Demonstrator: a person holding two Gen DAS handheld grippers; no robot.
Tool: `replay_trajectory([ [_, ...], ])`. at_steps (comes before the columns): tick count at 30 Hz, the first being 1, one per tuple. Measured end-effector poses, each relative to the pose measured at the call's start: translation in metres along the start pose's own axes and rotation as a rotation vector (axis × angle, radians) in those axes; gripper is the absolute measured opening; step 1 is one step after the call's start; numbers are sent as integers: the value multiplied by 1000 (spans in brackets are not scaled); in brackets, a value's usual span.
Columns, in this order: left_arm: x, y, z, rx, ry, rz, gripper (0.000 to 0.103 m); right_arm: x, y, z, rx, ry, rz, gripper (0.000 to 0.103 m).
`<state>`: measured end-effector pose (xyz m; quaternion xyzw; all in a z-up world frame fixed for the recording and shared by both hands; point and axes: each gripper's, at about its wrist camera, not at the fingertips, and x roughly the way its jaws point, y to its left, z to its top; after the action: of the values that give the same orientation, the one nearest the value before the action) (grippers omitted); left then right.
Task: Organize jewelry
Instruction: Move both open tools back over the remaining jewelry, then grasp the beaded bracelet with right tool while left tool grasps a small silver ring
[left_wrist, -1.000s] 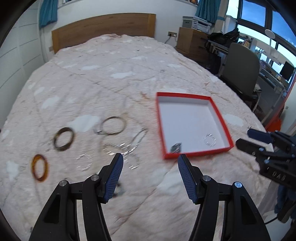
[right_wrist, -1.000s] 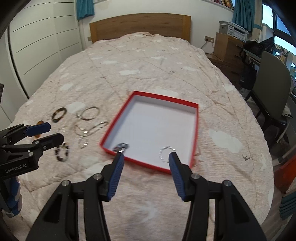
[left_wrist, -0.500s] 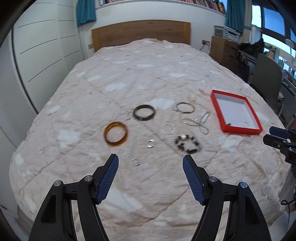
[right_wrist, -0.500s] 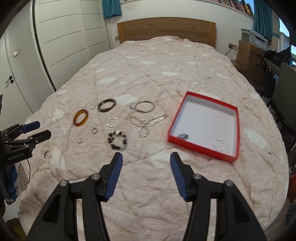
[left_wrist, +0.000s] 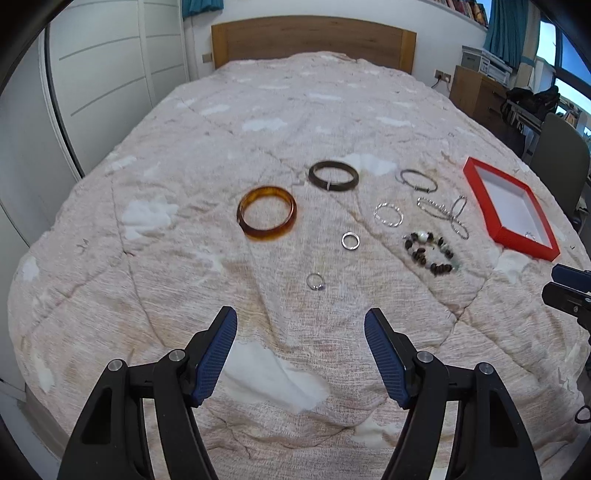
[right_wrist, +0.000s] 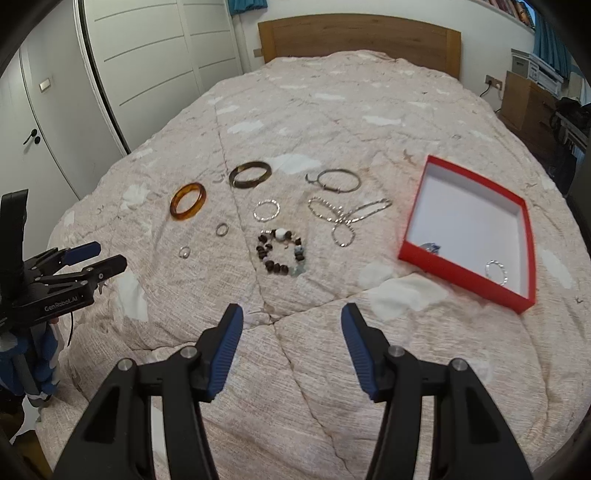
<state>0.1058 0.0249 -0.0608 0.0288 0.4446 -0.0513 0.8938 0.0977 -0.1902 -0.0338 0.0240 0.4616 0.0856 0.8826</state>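
Both grippers hover low over the foot of the bed (left_wrist: 295, 110), empty: the left gripper (left_wrist: 300, 354) has its blue pads spread wide, and the right gripper (right_wrist: 291, 349) is parted likewise. Jewelry lies loose on the pale quilt. From the left wrist view, an amber bangle (left_wrist: 266, 213) sits at about 11 o'clock of the gripper, a dark bangle (left_wrist: 333, 175) beyond it at 12, two small silver rings (left_wrist: 350, 240) (left_wrist: 316, 281) nearer, and a beaded bracelet (left_wrist: 430, 252) at 2 o'clock. Farther right, at the bed's edge, sits a red box (right_wrist: 517, 291), open, with a thin silver bracelet (right_wrist: 496, 272) and a small dark piece (right_wrist: 430, 248) inside. A wooden headboard (right_wrist: 358, 35) closes the far end; white wardrobe doors (right_wrist: 147, 55) line the left wall.
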Motion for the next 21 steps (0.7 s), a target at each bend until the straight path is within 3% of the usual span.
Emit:
replay_trajectory([
  [8, 63, 8, 14, -22, 92, -50, 53, 69, -1, 15, -21, 83, 32, 58],
  [21, 120, -1, 23, 11, 161, -33, 49, 147, -3, 40, -44, 155, 61, 59],
])
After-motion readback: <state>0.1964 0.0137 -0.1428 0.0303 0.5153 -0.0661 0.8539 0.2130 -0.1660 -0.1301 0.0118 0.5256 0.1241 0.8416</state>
